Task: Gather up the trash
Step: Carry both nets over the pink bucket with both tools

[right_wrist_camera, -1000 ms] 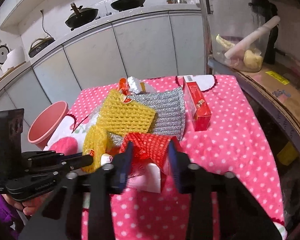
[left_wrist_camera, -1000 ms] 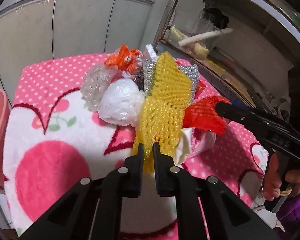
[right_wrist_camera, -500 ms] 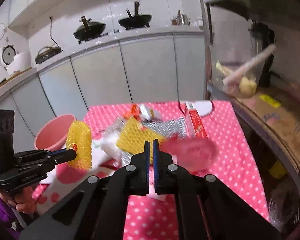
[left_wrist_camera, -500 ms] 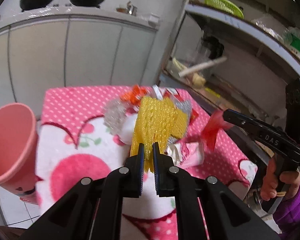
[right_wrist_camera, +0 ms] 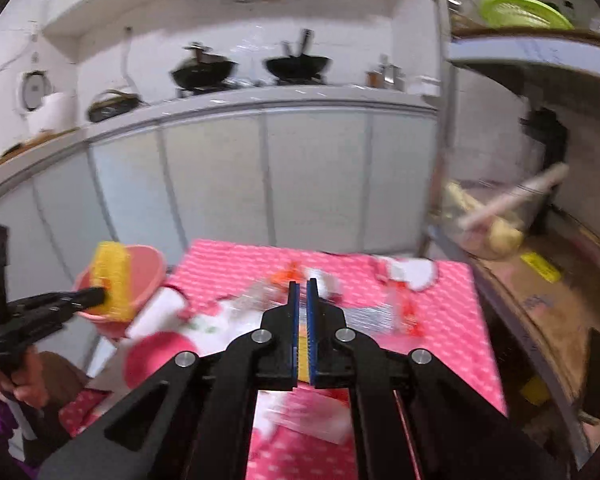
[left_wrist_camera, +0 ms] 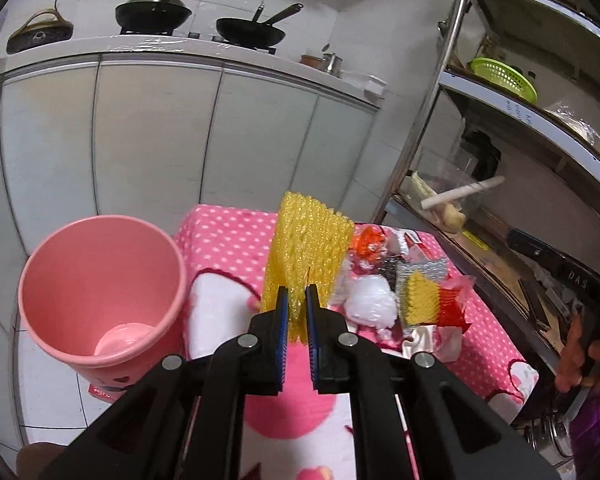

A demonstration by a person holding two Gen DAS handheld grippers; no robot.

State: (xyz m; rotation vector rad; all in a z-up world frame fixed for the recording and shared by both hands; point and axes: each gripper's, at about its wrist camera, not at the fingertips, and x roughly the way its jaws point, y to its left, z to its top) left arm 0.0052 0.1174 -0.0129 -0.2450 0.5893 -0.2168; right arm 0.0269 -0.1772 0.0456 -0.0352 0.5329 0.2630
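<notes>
My left gripper (left_wrist_camera: 296, 308) clamps a yellow foam net (left_wrist_camera: 306, 248), held upright beside the pink bin (left_wrist_camera: 100, 292) at the table's left edge. Only this view shows the trash pile (left_wrist_camera: 400, 296) sharply on the pink dotted cloth (left_wrist_camera: 228, 232). My right gripper (right_wrist_camera: 302, 308) is clenched; its blurred view hides whether it holds anything.

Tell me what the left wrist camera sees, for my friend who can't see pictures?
The left tongs are shut on a yellow foam net, held up beside an open pink bin. Behind it, more trash is piled on a pink polka-dot cloth. Kitchen cabinets and two black woks fill the background.
</notes>
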